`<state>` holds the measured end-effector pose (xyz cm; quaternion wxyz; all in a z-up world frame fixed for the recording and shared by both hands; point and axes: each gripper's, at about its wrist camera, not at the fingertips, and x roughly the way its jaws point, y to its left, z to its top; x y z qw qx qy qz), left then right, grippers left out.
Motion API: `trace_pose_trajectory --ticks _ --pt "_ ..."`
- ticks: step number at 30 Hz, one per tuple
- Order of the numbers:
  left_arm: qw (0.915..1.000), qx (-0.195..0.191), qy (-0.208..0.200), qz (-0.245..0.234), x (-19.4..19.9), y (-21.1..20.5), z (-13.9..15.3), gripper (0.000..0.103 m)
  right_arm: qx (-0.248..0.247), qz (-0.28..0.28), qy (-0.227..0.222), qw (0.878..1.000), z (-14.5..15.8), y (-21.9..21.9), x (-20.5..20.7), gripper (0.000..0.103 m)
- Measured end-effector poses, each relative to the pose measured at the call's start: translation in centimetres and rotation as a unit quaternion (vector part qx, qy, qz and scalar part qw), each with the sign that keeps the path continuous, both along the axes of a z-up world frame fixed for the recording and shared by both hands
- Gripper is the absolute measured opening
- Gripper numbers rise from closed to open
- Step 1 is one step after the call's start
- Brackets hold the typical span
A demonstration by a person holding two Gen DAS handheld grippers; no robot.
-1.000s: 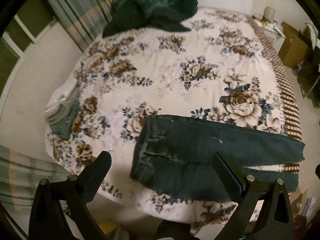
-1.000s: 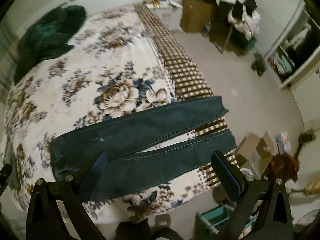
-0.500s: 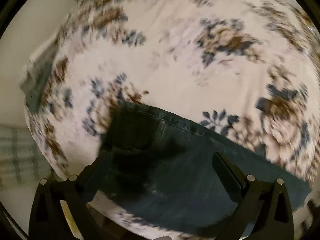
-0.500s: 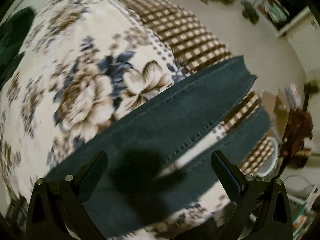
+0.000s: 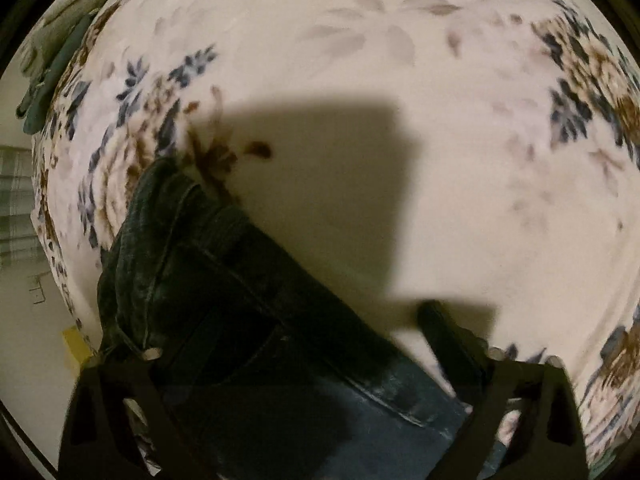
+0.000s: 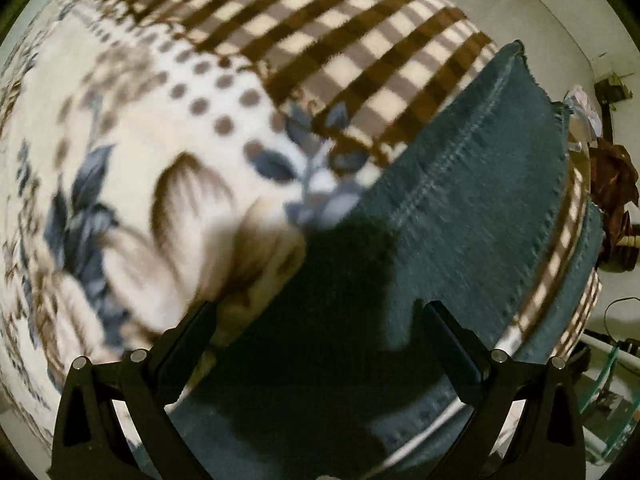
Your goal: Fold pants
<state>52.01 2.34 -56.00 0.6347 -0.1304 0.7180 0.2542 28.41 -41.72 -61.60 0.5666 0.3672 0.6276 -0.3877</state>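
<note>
Dark blue jeans lie flat on a floral bedspread. In the left wrist view the waistband end of the jeans [image 5: 224, 300] fills the lower left. My left gripper [image 5: 292, 336] is open, close over the waistband, its fingers either side of the upper edge. In the right wrist view the far leg of the jeans [image 6: 472, 208] runs to its hem at the right; the near leg's hem [image 6: 588, 264] shows beyond. My right gripper [image 6: 316, 328] is open, low over the far leg near its upper edge.
The bedspread [image 5: 440, 160] is white with brown and blue flowers, with a brown checked border [image 6: 340, 40] at the foot. A folded grey-green garment [image 5: 52, 68] lies at the bed's left edge. Floor clutter [image 6: 612, 200] sits beyond the bed's foot.
Both grippers have dropped from high above the bed to just over the jeans, the left toward the waistband, the right toward the far leg. Both stay open.
</note>
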Motion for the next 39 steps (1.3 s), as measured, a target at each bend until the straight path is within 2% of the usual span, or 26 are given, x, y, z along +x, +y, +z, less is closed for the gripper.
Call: trace_pose_trajectory --ticks 1,2,3,4,5,7,9,10,11,12,14,17,21,23,25,26,28,30,32,35,39 --pt "0.9999 0.008 -0.007 -0.001 -0.4 0.0 0.4 0.073 0.004 -0.004 0.0 1.0 -0.4 -0.2 0.0 0.103" --pt "0.9998 0.013 -0.013 -0.002 -0.8 -0.1 0.8 0.068 0.008 -0.007 -0.002 1.0 -0.8 -0.4 0.2 0.103" --pt "0.9997 0.013 -0.02 -0.001 -1.2 -0.1 1.2 0.055 0.008 -0.009 -0.004 1.0 -1.1 -0.5 0.1 0.102" --pt "0.9996 0.011 -0.025 -0.001 -1.6 0.0 1.4 0.048 0.007 -0.011 -0.005 1.0 -1.5 -0.8 0.1 0.101" --pt "0.9995 0.008 -0.032 0.002 -2.1 0.2 1.6 0.044 0.006 -0.012 -0.007 1.0 -1.8 -1.0 0.0 0.097" --pt "0.9991 0.003 -0.043 0.003 -2.5 0.3 2.2 0.03 0.006 -0.012 -0.01 1.0 -1.9 -1.0 0.0 0.088" --pt "0.9984 -0.002 -0.057 0.003 -3.6 0.5 3.2 0.024 0.003 -0.009 -0.012 1.0 -1.7 -1.4 -0.3 0.061" --pt "0.998 -0.007 -0.063 0.003 -3.5 1.0 3.4 0.021 0.003 -0.008 -0.014 1.0 -1.6 -1.5 -0.5 0.053" --pt "0.9972 -0.015 -0.073 0.003 -4.0 1.2 4.0 0.02 0.006 -0.011 -0.022 1.0 -1.4 -1.7 -0.9 0.035" --pt "0.9963 -0.022 -0.083 0.0 -4.1 1.1 4.6 0.019 0.01 -0.013 -0.03 0.999 -1.2 -1.7 -1.1 0.022" --pt "0.9943 -0.032 -0.101 -0.012 -5.0 1.1 6.1 0.017 0.012 -0.012 -0.046 0.999 -0.3 -1.8 -2.0 0.011" --pt "0.9904 -0.05 -0.126 -0.024 -7.1 1.6 8.8 0.016 0.002 -0.002 -0.065 0.998 1.5 -1.5 -3.6 0.006" --pt "0.9837 -0.076 -0.16 -0.033 -11.8 2.8 13.5 0.015 -0.015 0.017 -0.086 0.996 4.6 -0.5 -7.4 0.005" --pt "0.9813 -0.081 -0.17 -0.038 -15.0 4.0 14.1 0.014 -0.022 0.03 -0.092 0.995 6.0 -0.1 -9.7 0.005" --pt "0.9797 -0.092 -0.175 -0.033 -17.3 4.2 14.8 0.014 -0.022 0.038 -0.095 0.994 8.9 1.3 -12.1 0.005" --pt "0.9798 -0.093 -0.174 -0.031 -19.7 4.9 15.1 0.014 -0.022 0.046 -0.097 0.994 9.4 1.6 -13.8 0.005" --pt "0.9806 -0.104 -0.166 -0.014 -22.5 5.4 14.5 0.011 -0.02 0.056 -0.094 0.994 11.5 2.6 -17.4 0.005" --pt "0.9821 -0.111 -0.152 0.007 -27.0 6.8 13.4 0.01 -0.018 0.067 -0.088 0.994 11.9 3.6 -20.3 0.005" --pt "0.9841 -0.109 -0.14 0.017 -29.8 7.5 11.7 0.01 -0.014 0.077 -0.075 0.994 10.5 4.4 -22.3 0.005" --pt "0.9876 -0.099 -0.116 0.037 -33.1 7.9 7.4 0.011 -0.001 0.085 -0.047 0.995 7.1 4.7 -25.7 0.005" --pt "0.988 -0.099 -0.109 0.047 -34.6 8.0 3.0 0.011 0.004 0.095 -0.029 0.995 3.3 5.1 -27.0 0.005"
